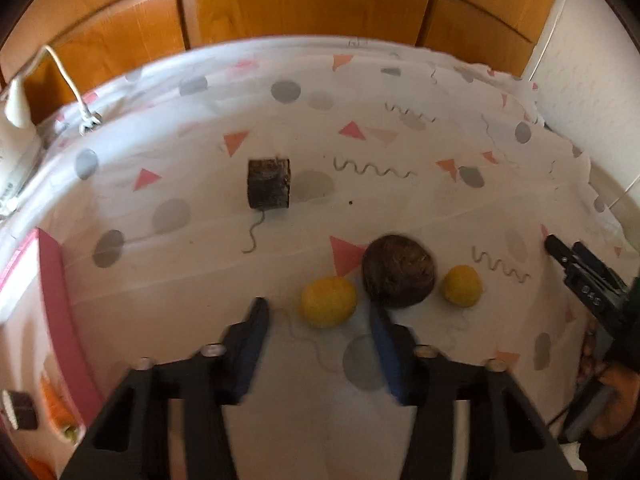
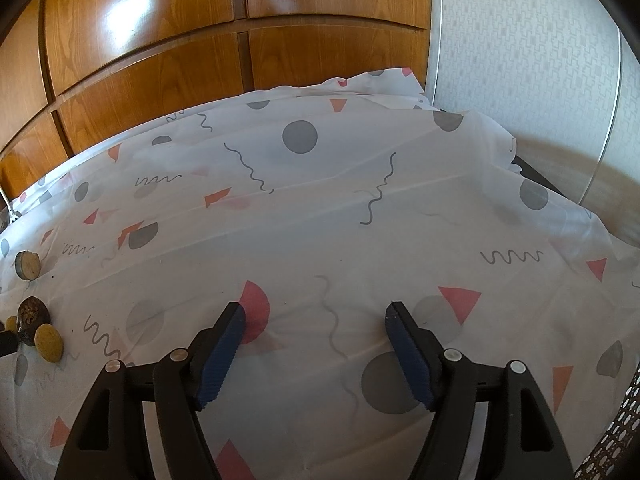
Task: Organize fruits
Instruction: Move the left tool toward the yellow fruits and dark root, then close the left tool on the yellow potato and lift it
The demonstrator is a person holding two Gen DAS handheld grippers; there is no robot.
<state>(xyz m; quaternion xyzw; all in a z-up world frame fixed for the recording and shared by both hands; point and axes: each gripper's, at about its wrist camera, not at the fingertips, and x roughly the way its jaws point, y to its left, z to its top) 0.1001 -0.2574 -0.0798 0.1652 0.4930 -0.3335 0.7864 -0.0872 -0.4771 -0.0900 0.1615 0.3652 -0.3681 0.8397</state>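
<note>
Two yellow fruits (image 1: 329, 302) (image 1: 461, 285) flanking a dark brown fibrous round fruit (image 1: 399, 270), all on the patterned tablecloth (image 1: 280, 128), a dark cylindrical block (image 1: 269, 189) farther back. Left gripper (image 1: 320, 314) just short of the nearer yellow fruit, jaws parted, gripping nothing. Right gripper (image 2: 315, 314) spread wide over bare cloth, well apart from the fruits.

White patterned cloth table cover (image 2: 320, 240): thin, smooth, faintly creased. Orange-brown wooden cabinet doors (image 2: 140, 20): glossy, lacquered. Two matt yellow round fruits (image 1: 328, 301) (image 1: 461, 285). Dark brown round fruit (image 1: 399, 270): rough, fibrous. Blue gripper pads (image 2: 222, 360): ribbed, on matt black plastic.
</note>
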